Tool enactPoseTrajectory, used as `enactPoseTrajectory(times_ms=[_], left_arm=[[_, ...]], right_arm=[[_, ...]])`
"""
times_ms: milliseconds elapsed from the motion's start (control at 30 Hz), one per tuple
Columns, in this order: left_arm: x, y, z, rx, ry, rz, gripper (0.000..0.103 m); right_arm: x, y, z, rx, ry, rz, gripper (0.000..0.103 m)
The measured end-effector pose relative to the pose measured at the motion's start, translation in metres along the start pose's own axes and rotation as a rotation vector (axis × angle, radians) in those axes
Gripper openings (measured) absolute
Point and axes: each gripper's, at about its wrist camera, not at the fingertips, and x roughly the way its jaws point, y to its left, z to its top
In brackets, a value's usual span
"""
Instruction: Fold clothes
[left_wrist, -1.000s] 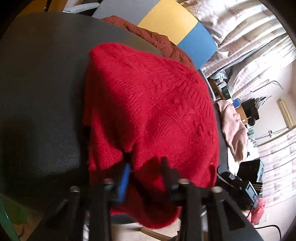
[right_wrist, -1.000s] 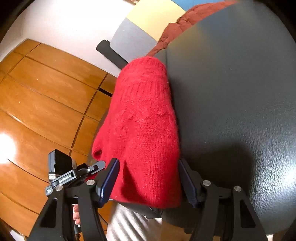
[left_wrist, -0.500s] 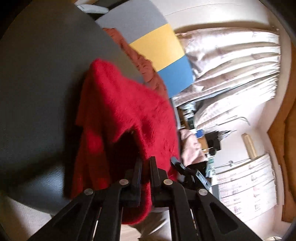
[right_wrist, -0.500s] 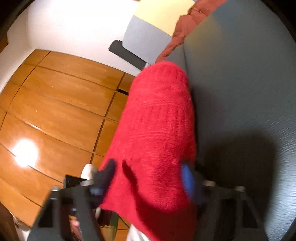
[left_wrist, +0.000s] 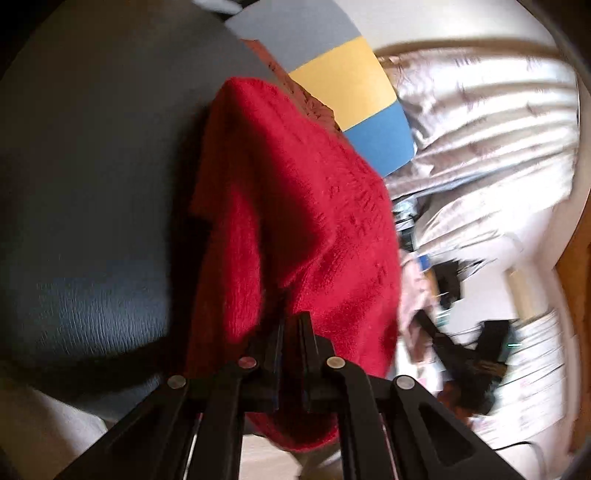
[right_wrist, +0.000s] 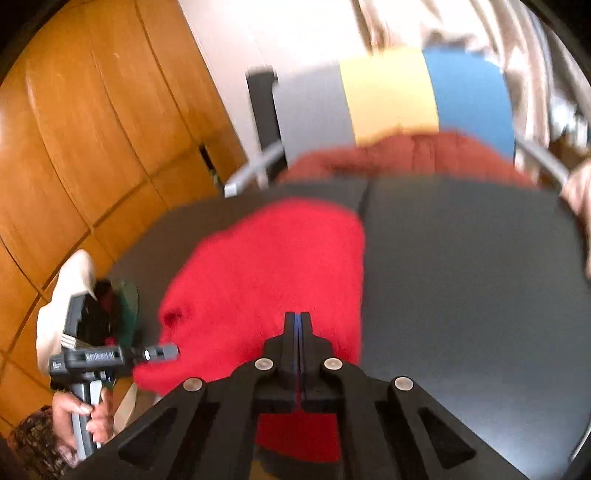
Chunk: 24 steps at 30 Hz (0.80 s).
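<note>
Sweater (left_wrist: 295, 206) edge pinched inside each hand-held gripper (left_wrist: 291, 325), on table (left_wrist: 92, 184).

Around me the room was blurred but bright. To my left stood a wall of glossy orange wood panels (right_wrist: 85, 140), with a white wall (right_wrist: 266, 40) beside them. Pale patterned curtains (left_wrist: 491, 147) hung across the far side, catching the daylight. A chair back (left_wrist: 347, 85) banded grey, yellow and blue rose beyond the dark grey tabletop (left_wrist: 81, 177).

Fuzzy red knit sweater (left_wrist: 295, 206) on matt, grained dark table (left_wrist: 92, 203).
</note>
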Motion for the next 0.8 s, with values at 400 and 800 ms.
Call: enactPoseTrajectory(times_ms=[400, 800], left_arm=[[0.011, -0.007, 0.008, 0.025, 0.027, 0.036, 0.018], [0.074, -0.036, -0.001, 0.019, 0.137, -0.105, 0.024]], right_arm=[[0.099, -0.066, 0.010, 0.383, 0.179, 0.367, 0.080], [0.003, 0.071, 0.011, -0.477, -0.046, -0.395, 0.029]])
